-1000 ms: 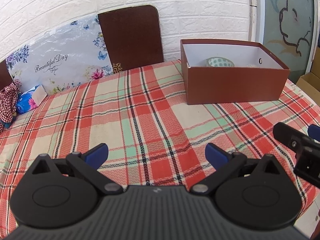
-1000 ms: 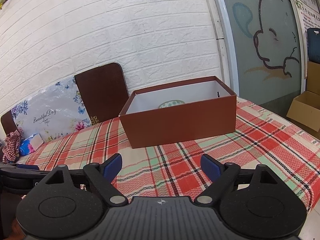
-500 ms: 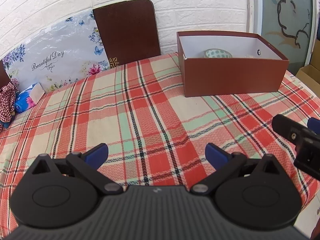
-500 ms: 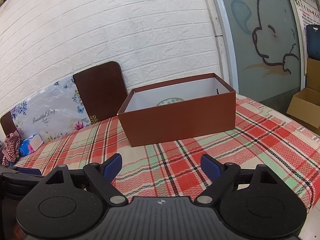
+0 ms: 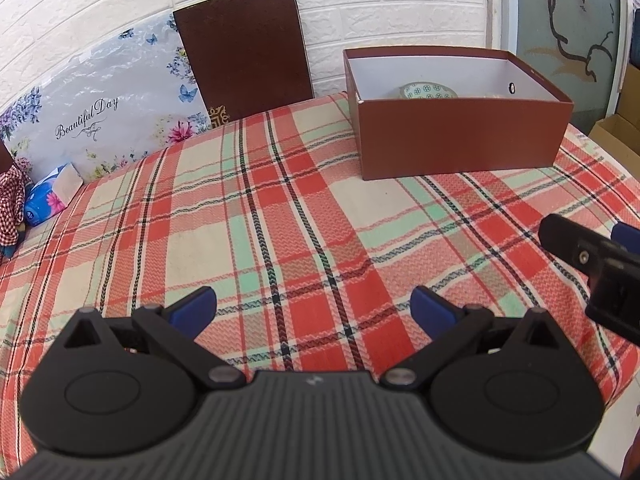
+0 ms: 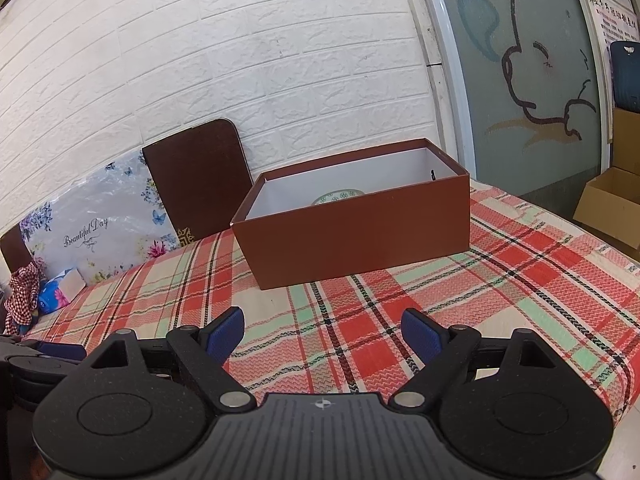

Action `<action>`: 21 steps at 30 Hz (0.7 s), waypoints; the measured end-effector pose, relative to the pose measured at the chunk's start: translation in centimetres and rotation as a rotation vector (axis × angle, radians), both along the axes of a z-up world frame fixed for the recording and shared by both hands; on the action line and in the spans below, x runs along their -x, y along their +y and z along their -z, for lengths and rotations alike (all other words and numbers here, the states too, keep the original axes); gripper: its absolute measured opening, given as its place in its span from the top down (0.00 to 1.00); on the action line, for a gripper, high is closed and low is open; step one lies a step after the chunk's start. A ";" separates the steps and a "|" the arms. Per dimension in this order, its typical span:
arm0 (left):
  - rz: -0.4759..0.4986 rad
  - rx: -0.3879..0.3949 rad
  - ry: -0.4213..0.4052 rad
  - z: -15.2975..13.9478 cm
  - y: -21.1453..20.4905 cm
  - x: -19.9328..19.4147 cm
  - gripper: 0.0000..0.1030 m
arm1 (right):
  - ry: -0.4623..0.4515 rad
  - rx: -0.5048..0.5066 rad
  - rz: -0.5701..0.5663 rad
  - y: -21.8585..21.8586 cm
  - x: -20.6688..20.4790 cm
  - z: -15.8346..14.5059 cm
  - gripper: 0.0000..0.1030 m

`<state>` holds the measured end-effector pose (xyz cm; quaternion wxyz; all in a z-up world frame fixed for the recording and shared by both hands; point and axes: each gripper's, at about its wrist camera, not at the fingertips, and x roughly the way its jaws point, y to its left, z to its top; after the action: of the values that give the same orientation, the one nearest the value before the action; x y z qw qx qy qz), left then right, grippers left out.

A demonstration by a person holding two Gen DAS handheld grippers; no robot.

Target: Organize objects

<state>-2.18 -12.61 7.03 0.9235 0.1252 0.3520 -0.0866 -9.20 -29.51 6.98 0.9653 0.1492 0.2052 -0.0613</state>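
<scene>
An open brown box with a white inside stands at the far right of the plaid table; it also shows in the right wrist view. A green-patterned bowl lies inside it, its rim just visible in the right wrist view. My left gripper is open and empty, well short of the box above the tablecloth. My right gripper is open and empty, in front of the box. One finger of the right gripper shows at the right edge of the left wrist view.
A plaid tablecloth covers the table. A brown board and a floral "Beautiful Day" panel lean on the brick wall. A blue tissue pack and checked cloth lie far left. Cardboard boxes stand right.
Both grippers have drawn back and risen slightly, so the box looks a little farther off. Both stay open and empty.
</scene>
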 end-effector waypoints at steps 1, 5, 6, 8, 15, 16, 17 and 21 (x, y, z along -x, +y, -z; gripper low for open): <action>0.001 -0.002 0.001 0.0 0.0 0.0 0.00 | 0.001 -0.001 0.000 0.0 0.0 0.0 0.16; 0.006 -0.011 0.008 0.3 -0.2 0.0 0.00 | 0.004 -0.007 0.000 -0.2 -0.1 0.2 0.16; 0.007 -0.013 0.010 0.3 -0.3 0.1 0.00 | 0.004 -0.008 0.001 -0.1 -0.1 0.2 0.16; 0.010 -0.017 0.014 0.4 -0.4 0.0 0.00 | 0.006 -0.010 0.001 -0.2 -0.1 0.3 0.16; 0.024 -0.031 0.030 0.9 -0.8 0.1 0.00 | 0.012 -0.020 0.002 -0.4 -0.2 0.5 0.16; 0.027 -0.033 0.034 0.9 -0.8 0.0 0.00 | 0.013 -0.022 0.002 -0.4 -0.2 0.5 0.16; 0.028 -0.034 0.036 1.0 -0.9 0.0 0.00 | 0.014 -0.023 0.002 -0.5 -0.3 0.6 0.16; 0.031 -0.038 0.044 1.2 -1.1 -0.1 0.00 | 0.019 -0.028 0.002 -0.6 -0.3 0.8 0.16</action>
<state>-2.12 -13.67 5.84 0.9115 0.1464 0.3721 -0.0966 -8.89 -30.11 6.21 0.9611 0.1621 0.2151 -0.0606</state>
